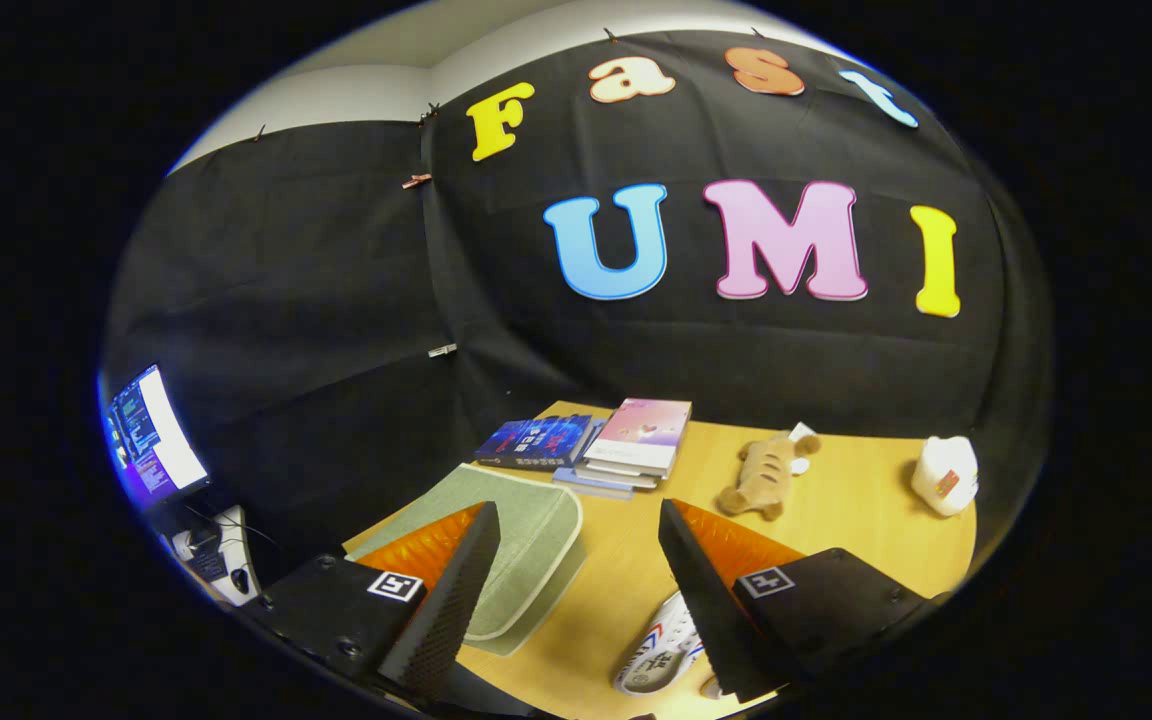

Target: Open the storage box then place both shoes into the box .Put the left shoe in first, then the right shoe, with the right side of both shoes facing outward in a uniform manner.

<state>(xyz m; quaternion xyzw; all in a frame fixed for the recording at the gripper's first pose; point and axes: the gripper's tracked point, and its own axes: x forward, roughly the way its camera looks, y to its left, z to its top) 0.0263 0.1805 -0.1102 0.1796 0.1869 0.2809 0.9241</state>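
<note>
Nearest of all, the jaws (576, 590) stand wide apart with nothing between them, held above the wooden table (856, 500) and pointing across it toward the booth wall. Just below the right finger lies a white shoe (658, 655) with coloured side stripes, partly hidden by that finger; I cannot tell whether it is the left or the right one. Beside the left finger, and partly behind it, sits the pale green storage box (526, 540), its lid down and seemingly closed. Since the box must be opened first, the sensible move is probably to swing toward its lid edge, bring one finger under the rim or pinch the rim's lip, and lift slowly so the soft-looking box does not slide on the table. Approaching from the near corner would keep the shoe from being knocked. Beyond the box rests a stack of books (606, 445), with a tan plush toy (764, 475) and a small white object (946, 475) further along, all well apart from the working area.
</note>
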